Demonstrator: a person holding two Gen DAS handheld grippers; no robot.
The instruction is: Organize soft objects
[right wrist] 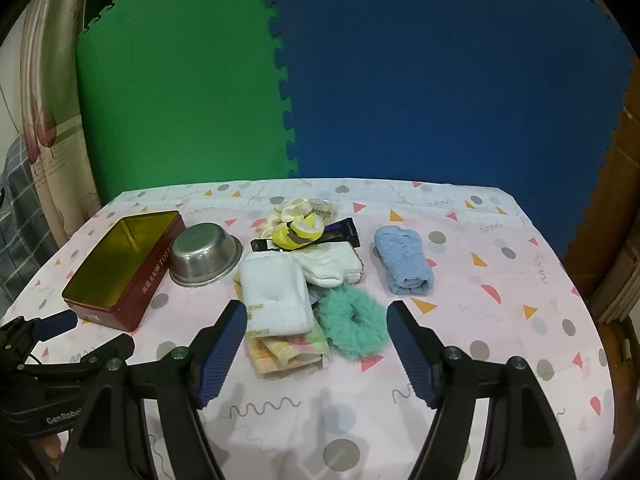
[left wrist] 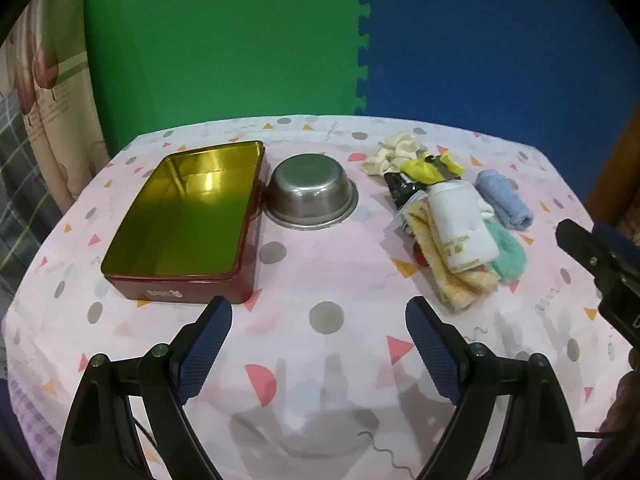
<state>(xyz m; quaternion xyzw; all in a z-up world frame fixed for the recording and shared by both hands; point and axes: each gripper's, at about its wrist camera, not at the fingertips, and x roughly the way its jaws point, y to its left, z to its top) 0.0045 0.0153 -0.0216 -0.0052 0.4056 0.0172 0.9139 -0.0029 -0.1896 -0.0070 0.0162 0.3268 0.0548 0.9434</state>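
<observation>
A pile of soft things lies on the table: a folded white towel point(right wrist: 276, 296), a yellow checked cloth point(right wrist: 288, 354) under it, a green fluffy scrunchie point(right wrist: 354, 328), white socks point(right wrist: 332, 268), a cream scrunchie point(right wrist: 290, 210), a yellow item point(right wrist: 300, 234) and a rolled blue cloth point(right wrist: 404, 266) apart to the right. An open red tin point(left wrist: 180, 220) with a gold inside stands at the left, with nothing in it. My right gripper point(right wrist: 316, 312) is open, hovering just before the towel and green scrunchie. My left gripper point(left wrist: 318, 320) is open over bare tablecloth, holding nothing.
A steel bowl point(left wrist: 312, 190) stands upside down between the tin and the pile. The table wears a pink patterned cloth point(left wrist: 328, 264). Green and blue foam mats form the back wall. A curtain hangs at the left, wooden furniture point(right wrist: 612, 240) at the right.
</observation>
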